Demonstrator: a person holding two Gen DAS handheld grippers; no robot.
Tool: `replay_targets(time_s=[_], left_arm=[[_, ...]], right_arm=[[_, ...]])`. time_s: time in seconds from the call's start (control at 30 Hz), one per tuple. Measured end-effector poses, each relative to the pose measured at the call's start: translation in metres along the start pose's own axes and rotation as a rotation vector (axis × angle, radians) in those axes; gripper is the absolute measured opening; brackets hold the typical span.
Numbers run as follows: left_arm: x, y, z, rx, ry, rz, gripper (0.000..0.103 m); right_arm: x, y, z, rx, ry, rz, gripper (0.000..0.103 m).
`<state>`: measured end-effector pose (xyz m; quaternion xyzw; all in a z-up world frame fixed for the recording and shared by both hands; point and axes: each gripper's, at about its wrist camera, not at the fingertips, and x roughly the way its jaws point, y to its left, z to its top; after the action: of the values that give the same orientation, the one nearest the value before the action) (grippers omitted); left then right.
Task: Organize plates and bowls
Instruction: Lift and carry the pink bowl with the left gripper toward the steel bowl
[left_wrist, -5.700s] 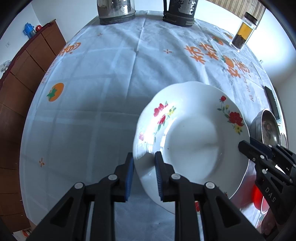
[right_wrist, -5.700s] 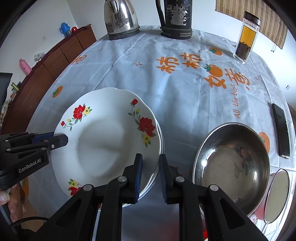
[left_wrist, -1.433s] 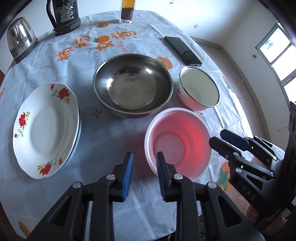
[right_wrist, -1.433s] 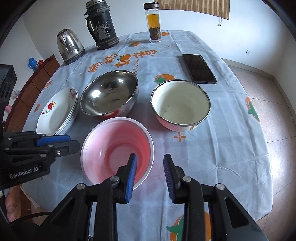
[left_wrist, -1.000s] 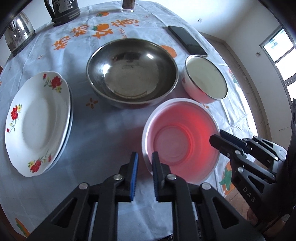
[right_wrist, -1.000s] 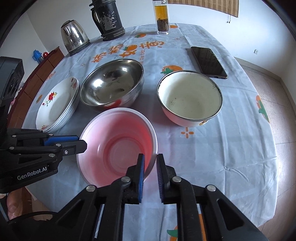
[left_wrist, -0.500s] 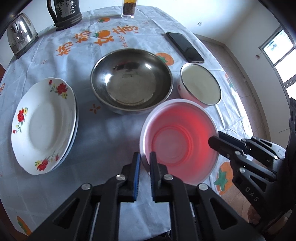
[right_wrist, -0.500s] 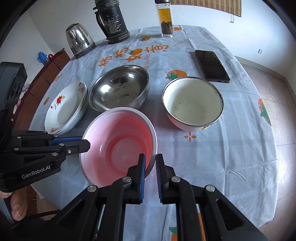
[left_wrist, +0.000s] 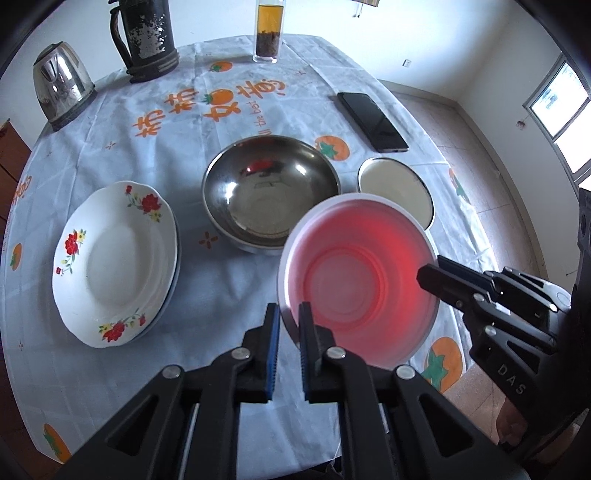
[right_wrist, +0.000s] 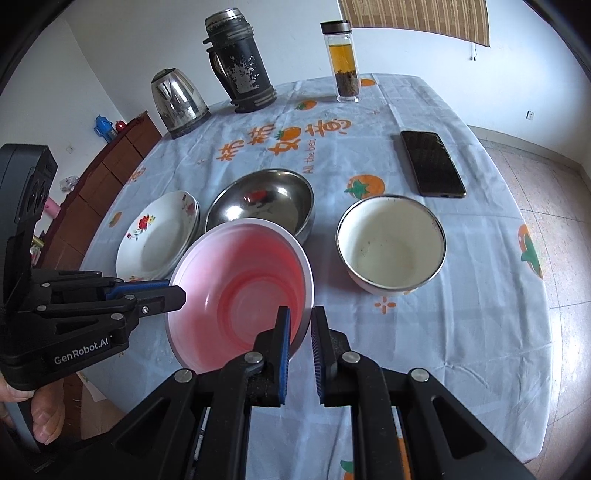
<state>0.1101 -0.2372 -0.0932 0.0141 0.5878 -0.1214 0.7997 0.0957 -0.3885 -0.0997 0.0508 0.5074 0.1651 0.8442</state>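
**A:** Left hand-held gripper (left_wrist: 288, 321), in its own view, was nipped nearly shut on the near-left rim of the pink bowl (left_wrist: 358, 288), at about 7 o'clock on that rim. The right hand-held gripper (left_wrist: 430, 275) pinched the rim at 3 o'clock. The bowl looked clear of the worktop (left_wrist: 229, 350).

**B:** So the step was carrying it to nest?

**A:** I judged so. The steel bowl (left_wrist: 269, 195) sat at 11 o'clock from it, wide, round and mirror-bright; the stacked flowered plates (left_wrist: 114, 262) lay at 9 o'clock, glazed and scallop-edged.

**B:** And the right wrist view?

**A:** Right hand-held gripper (right_wrist: 299, 328) was clamped on the thin rim at 5 o'clock; the left one (right_wrist: 177, 293) gripped at 9 o'clock. The pink bowl (right_wrist: 240, 295) was translucent plastic, ringed inside, tilted slightly. The enamel bowl (right_wrist: 391, 243), cream with a dark metal rim, stood at 2 o'clock.

**B:** Next?

**A:** Probably both hands moving together, level, towards 12 o'clock, over the steel bowl (right_wrist: 262, 203).
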Motion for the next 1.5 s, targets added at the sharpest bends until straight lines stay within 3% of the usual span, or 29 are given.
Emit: replay_targets(time_s=[0.87,1.5], left_arm=[[-0.022,0.016,0.026,-0.085,-0.049,0.090,0.008],[-0.006,0.040,0.053,-0.058,-0.031,0.021,0.008]], right_arm=[[0.000,0.013,0.047,-0.070,-0.068,0.065,0.012],[0.025,0.020,0.069,-0.048,-0.040,-0.029,0.012]])
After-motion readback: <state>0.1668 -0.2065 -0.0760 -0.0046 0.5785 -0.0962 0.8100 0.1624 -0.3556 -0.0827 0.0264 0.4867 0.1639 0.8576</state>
